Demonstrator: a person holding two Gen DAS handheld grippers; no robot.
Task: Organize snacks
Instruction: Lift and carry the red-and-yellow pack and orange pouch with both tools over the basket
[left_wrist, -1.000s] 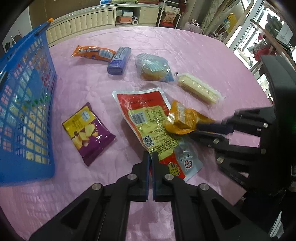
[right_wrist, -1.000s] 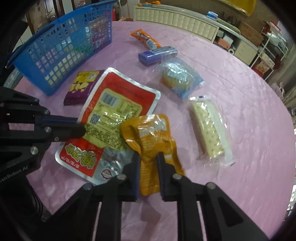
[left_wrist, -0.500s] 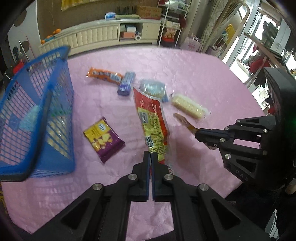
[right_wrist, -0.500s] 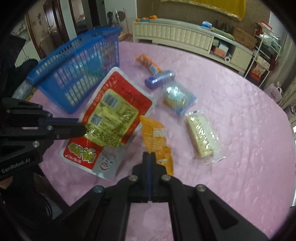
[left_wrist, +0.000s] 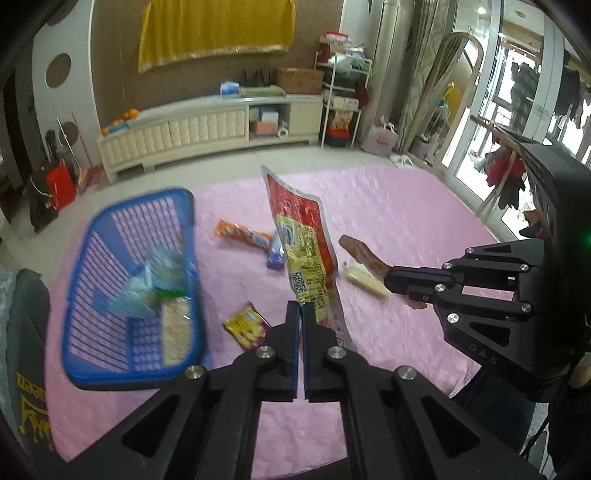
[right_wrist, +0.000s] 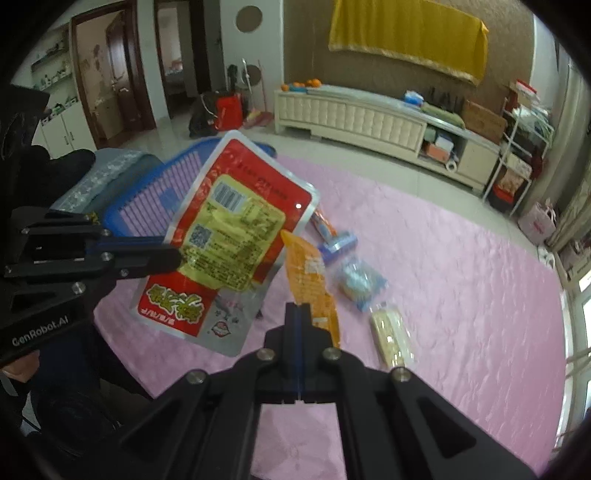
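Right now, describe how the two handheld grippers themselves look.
Both are matte black with angular linkage arms joined by silver round screws. The left gripper has blue-lined fingers; its side reads "GenRobot.AI". The right gripper matches it, with a green light glowing on its body.

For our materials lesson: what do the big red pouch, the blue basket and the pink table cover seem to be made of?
Red pouch: probably glossy foil-plastic film; silvery edges, glare.
Blue basket: looks like moulded plastic; uniform lattice.
Pink table cover: likely soft quilted fabric; stitched, puckered surface.
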